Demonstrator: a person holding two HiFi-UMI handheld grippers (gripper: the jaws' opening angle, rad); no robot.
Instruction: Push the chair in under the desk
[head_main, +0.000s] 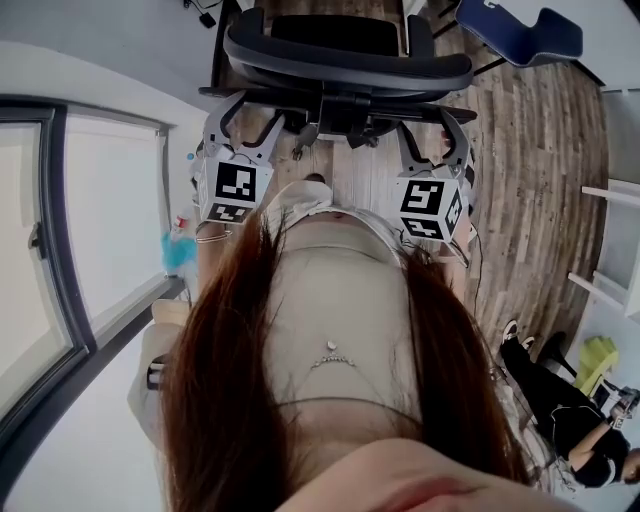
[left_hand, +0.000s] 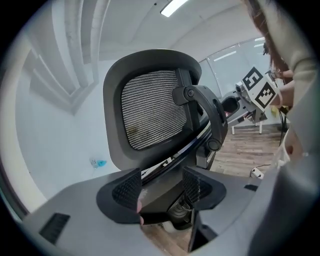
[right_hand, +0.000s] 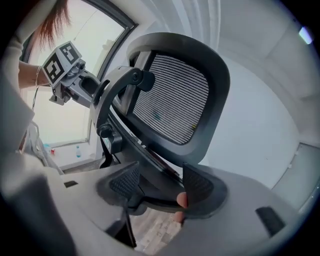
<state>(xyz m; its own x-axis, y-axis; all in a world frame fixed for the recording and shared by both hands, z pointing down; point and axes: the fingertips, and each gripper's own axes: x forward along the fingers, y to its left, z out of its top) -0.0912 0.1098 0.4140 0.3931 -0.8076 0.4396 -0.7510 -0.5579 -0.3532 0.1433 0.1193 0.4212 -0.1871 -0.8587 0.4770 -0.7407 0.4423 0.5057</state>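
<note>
Left gripper (head_main: 245, 130): jaws apart, seen in the left gripper view with a dark bar of the chair's back frame between the two ribbed pads; neither pad is seen pressing on it. Right gripper (head_main: 432, 140): same condition, jaws wide, with the lower rim of the chair back running across the gap in the right gripper view and no pad closed on it. Chair (head_main: 345, 55) sits at the top centre of the head view, its back nearest the person, standing on the wooden floor (head_main: 530, 200). Both grippers are at the rear of the chair back, one at each side, left gripper at the frame's centre left, right gripper at centre right. Mesh headrest (left_hand: 155, 112) fills the middle of each gripper view, above the jaws; each gripper view also shows the other gripper's marker cube at its upper outer side. Window (head_main: 60, 250) along the left edge of the head view. Blue chair (head_main: 520, 35) at upper right. Seated person (head_main: 570, 420) at lower right, well apart from the chair. Whether the chair is under a desk cannot be told from these views.
</note>
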